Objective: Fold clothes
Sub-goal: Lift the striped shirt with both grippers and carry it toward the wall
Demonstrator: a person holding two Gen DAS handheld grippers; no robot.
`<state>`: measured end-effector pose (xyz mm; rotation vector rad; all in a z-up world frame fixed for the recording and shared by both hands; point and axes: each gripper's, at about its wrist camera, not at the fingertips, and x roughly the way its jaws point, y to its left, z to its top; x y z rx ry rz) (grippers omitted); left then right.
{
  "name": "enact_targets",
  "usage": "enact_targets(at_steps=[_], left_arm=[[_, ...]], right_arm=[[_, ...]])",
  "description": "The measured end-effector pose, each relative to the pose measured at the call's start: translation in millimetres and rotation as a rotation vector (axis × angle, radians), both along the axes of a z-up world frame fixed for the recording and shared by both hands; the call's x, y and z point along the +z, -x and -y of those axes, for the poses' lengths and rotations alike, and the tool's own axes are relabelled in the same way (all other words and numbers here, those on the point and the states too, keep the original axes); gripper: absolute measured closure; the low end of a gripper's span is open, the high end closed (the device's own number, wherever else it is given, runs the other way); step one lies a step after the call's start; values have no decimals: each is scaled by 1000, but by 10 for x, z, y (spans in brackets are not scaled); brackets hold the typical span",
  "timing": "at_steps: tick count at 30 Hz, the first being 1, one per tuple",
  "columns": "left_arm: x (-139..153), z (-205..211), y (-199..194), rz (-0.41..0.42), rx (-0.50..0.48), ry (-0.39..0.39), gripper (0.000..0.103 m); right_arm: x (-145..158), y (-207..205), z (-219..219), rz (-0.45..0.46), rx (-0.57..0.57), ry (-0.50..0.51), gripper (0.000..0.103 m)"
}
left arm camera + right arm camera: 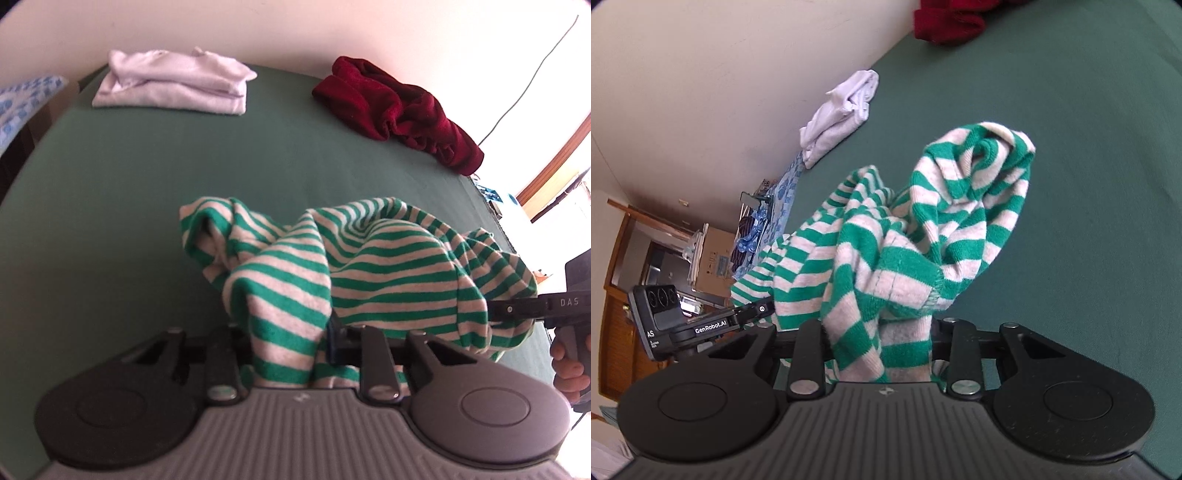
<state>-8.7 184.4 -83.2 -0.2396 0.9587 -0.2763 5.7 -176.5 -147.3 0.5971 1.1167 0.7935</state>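
The striped top (369, 269) is made of soft knitted cloth, a bit fuzzy, and the red garment (399, 110) is seen as thick, plush cloth. The green cover (184, 166) is smooth, matt cloth, and the white garment (173, 81) is thin, soft cloth. The left gripper (291, 347) is made of matt, ridged plastic with shiny metal screws.
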Motion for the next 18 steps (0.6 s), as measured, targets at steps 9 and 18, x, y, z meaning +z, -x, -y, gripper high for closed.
enact_targets(at_steps=[9, 18], left_arm=[[672, -260, -177, 86, -27, -49, 79], [1447, -1140, -835, 186, -93, -72, 79]], right_arm=[[393, -145, -345, 46, 40, -31, 69], [1237, -683, -1190, 214, -8, -56, 69]])
